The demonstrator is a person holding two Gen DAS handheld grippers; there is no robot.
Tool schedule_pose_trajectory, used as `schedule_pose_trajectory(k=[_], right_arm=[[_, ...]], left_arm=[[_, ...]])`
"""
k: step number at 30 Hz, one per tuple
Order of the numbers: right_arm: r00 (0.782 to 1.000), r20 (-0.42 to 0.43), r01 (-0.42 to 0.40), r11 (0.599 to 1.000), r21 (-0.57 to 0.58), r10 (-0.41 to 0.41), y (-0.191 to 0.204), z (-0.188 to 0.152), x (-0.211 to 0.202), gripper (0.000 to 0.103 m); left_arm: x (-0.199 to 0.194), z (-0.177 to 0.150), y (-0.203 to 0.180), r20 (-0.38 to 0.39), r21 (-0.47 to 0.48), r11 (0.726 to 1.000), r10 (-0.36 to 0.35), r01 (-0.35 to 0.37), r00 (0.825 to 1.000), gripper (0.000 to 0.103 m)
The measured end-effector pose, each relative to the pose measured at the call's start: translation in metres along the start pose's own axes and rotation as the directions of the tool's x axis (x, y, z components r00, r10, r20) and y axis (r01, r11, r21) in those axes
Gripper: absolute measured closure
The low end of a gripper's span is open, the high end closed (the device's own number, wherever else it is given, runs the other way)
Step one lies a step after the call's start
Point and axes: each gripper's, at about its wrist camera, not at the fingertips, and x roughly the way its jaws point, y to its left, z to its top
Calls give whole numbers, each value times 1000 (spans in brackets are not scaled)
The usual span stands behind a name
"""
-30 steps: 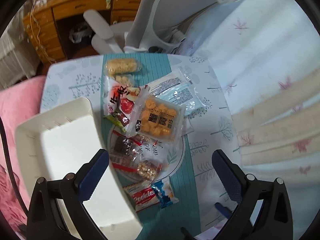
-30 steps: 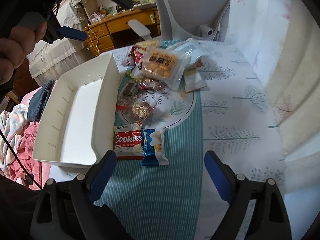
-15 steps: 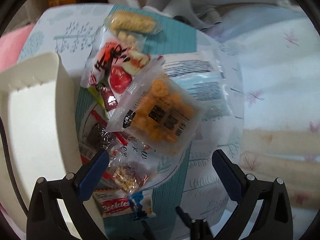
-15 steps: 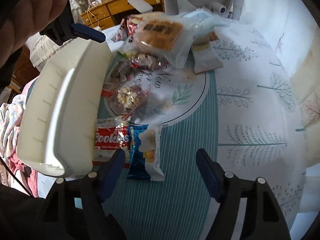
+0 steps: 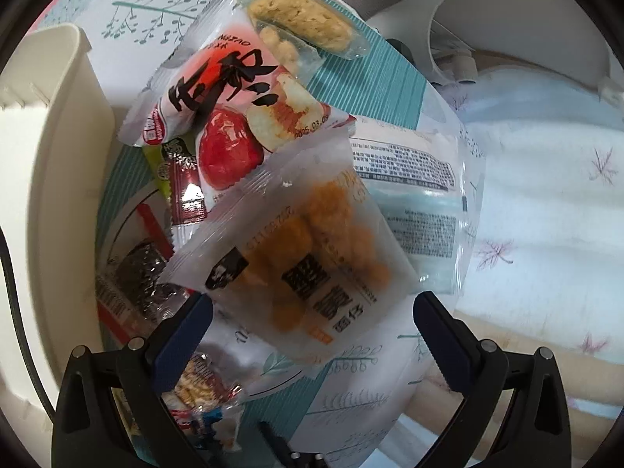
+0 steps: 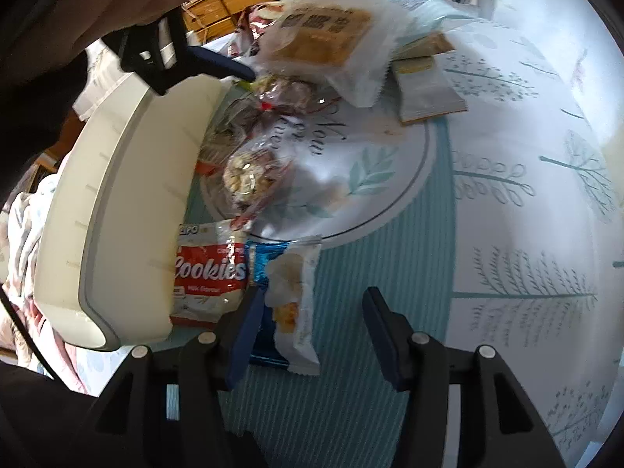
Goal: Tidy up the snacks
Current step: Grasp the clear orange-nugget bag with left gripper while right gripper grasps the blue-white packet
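**Operator:** Between the jaws of the right gripper [image 6: 308, 335], what was present?

**Technician:** The blue-and-white snack packet [image 6: 286, 296] lay flat on the striped cloth [image 6: 351, 409], its near end between the two pads. The jaws had just been closing, but stood apart; neither pad pressed on the wrapper. Just left of that claw lay the red Cookies packet [image 6: 210, 273], touching the blue packet and tucked against the wall of the white tray [image 6: 117, 234].

**Operator:** And the left gripper [image 5: 312, 323]?

**Technician:** Its jaws stood wide apart, gripping nothing. The frosted bag of orange snacks [image 5: 304, 265] lay directly ahead, its near edge between the pads. Beyond it were the red date-snack pouch [image 5: 222, 117] and, farthest, the clear-wrapped puffed bar [image 5: 300, 19]. The tray stood to the left of this claw as well.

**Operator:** Which step was in hand?

**Technician:** Judged from the layout, pick-up: each claw was set over one packet, and no snack showed in the visible part of the tray.

**Operator:** Requirement for the next move?

**Technician:** Close the right jaws fully on the blue packet only, clear of the Cookies packet, then lift and carry left over the tray wall. The thin wrapper may slip or crumple.
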Motion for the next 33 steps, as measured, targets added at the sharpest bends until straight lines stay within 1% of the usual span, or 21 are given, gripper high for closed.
schedule_pose_trajectory(k=[2, 8, 11, 15, 19, 20, 23, 27, 29, 31, 33], right_arm=[[1000, -8, -20, 1000, -19, 20, 4, 2, 5, 50], [1000, -20, -19, 999, -48, 18, 11, 9, 13, 58], [999, -33, -32, 998, -48, 30, 8, 10, 13, 63], [997, -53, -55, 998, -42, 53, -1, 14, 13, 71], [996, -57, -65, 997, -32, 64, -6, 13, 14, 71], [996, -58, -66, 997, -28, 65, -7, 12, 14, 71], [996, -62, -64, 998, -5, 63, -15, 11, 12, 72], [996, -65, -57, 998, 29, 59, -31, 1, 0, 73], [996, -64, -53, 997, 61, 57, -36, 0, -2, 75], [996, -66, -52, 992, 116, 60, -42, -4, -7, 75], [996, -64, -53, 987, 149, 63, -48, -8, -12, 76]], left_arm=[[3, 3, 1, 0, -18, 1000, -14, 14, 1000, 1], [12, 17, 2, 9, -82, 996, -34, 34, 999, 1], [20, 24, 1, 2, -110, 994, -16, 16, 1000, 1], [23, 27, -7, 4, -98, 995, 30, -29, 1000, 1], [27, 28, -11, 13, -99, 994, 55, -53, 998, 2], [27, 27, -11, 15, -101, 993, 64, -63, 998, 5], [26, 26, -14, 16, -98, 992, 79, -77, 997, 10], [23, 21, -13, 3, -92, 991, 94, -94, 996, 13], [20, 19, -12, -5, -95, 990, 100, -100, 995, 14], [13, 15, -9, -20, -96, 989, 114, -115, 993, 15], [6, 11, -7, -30, -93, 989, 112, -115, 993, 15]])
